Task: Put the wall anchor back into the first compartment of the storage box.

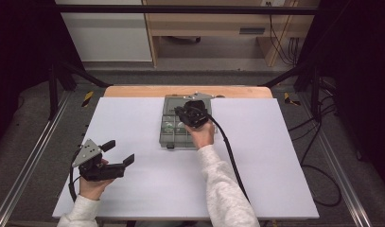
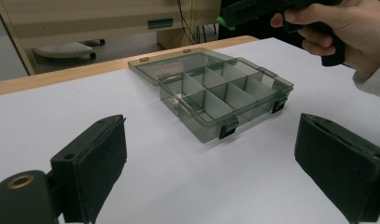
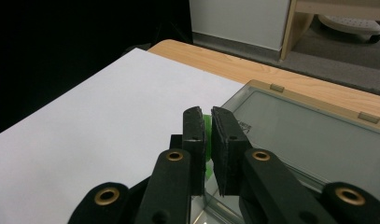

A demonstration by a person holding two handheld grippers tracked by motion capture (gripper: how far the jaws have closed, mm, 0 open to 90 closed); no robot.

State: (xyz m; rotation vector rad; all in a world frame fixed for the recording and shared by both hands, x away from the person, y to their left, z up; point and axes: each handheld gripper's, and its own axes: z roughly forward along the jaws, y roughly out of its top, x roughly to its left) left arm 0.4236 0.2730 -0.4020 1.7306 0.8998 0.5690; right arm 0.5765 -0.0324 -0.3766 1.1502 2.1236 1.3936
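The right gripper (image 3: 206, 128) pinches a small green piece (image 3: 207, 125) over the open compartment box (image 2: 225, 91); the left gripper (image 1: 118, 152) gapes over bare white sheet (image 1: 133, 118), well apart.

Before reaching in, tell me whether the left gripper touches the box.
Apart. The left gripper view shows white table between its fingers and the box.
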